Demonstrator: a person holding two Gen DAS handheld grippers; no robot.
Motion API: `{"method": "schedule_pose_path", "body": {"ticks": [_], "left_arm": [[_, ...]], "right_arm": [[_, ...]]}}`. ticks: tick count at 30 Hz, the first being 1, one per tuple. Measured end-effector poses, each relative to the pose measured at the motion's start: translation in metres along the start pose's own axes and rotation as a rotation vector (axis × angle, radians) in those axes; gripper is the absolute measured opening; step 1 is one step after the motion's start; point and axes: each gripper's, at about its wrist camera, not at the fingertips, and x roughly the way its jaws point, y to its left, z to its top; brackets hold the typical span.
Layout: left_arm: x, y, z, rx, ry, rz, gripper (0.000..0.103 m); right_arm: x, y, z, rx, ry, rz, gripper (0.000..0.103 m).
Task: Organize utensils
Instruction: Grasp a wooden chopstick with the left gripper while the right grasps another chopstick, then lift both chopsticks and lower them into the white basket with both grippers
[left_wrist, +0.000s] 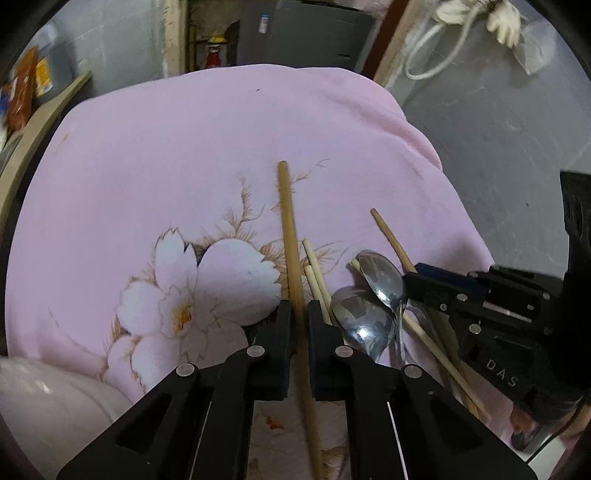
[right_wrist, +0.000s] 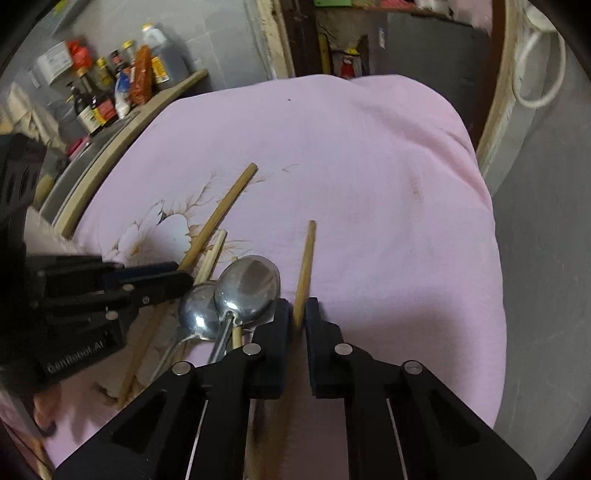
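**Both grippers closed on chopsticks beside the spoons**

We take the two spoons (left_wrist: 369, 306) as our landmark, lying bowl against bowl on the pink flowered cloth (left_wrist: 221, 129). Our left gripper (left_wrist: 299, 314) sits just left of the spoons, its jaws drawn close around a thick chopstick (left_wrist: 290, 236) whose long axis runs straight ahead, in line with the fingers, far end pointing away from us. Our right gripper (right_wrist: 300, 314) sits just right of the spoons and pinches a thinner chopstick (right_wrist: 306, 258), which also points forward along the fingers, leaning slightly right. Two pale chopsticks (left_wrist: 314, 269) lie between the thick chopstick and the spoons, and at least one more runs under the spoons toward us.

We judge that each stick is already aligned with its gripper, so the coming move turns on bringing the two held sticks parallel and together. The left gripper is nearer the loose pale pair; the spoons sit between both grippers, about equally close.
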Motion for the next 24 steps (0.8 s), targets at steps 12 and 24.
{"method": "schedule_pose_path", "body": {"ticks": [12,24], "left_arm": [[-0.052,-0.013,-0.039,-0.019,-0.257,-0.012,0.004],[-0.141,-0.013,-0.076,-0.001,-0.774,0.039,0.004]], "right_arm": [[-0.06,0.001,-0.037,-0.011,-0.348,0.07,0.004],[-0.128,0.066,-0.063,-0.192,-0.868,0.022,0.004]]}}
